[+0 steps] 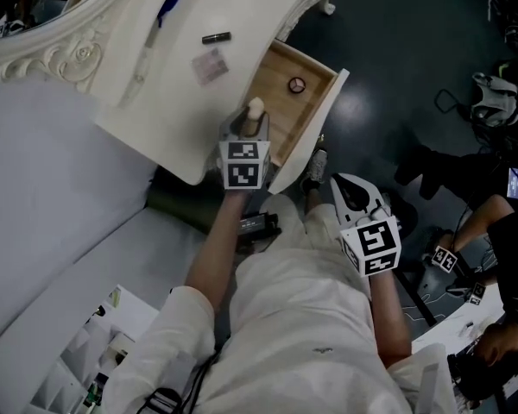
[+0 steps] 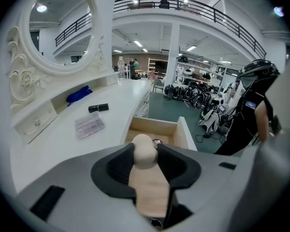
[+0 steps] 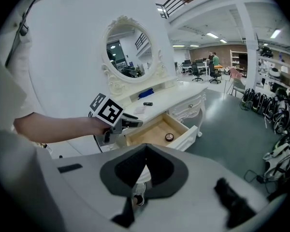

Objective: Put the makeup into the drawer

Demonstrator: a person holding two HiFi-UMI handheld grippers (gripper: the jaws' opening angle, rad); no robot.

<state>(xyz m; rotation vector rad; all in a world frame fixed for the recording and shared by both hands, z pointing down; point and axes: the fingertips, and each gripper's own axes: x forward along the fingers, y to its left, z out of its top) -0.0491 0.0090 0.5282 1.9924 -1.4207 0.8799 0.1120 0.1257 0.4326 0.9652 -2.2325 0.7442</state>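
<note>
Left gripper view: makeup [image 2: 146, 182] between fingers [image 2: 115, 167] (gripped)

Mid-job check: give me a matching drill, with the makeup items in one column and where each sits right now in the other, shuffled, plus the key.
Items:
1. beige bottle
2. round compact
3. black tube
4. blue item

Places:
A. lying on the tabletop
B. inside the open drawer
C. on the raised ledge below the mirror
D. gripped between the jaws of the left gripper

Pairs: 1-D, 2-B, 3-A, 4-C
</note>
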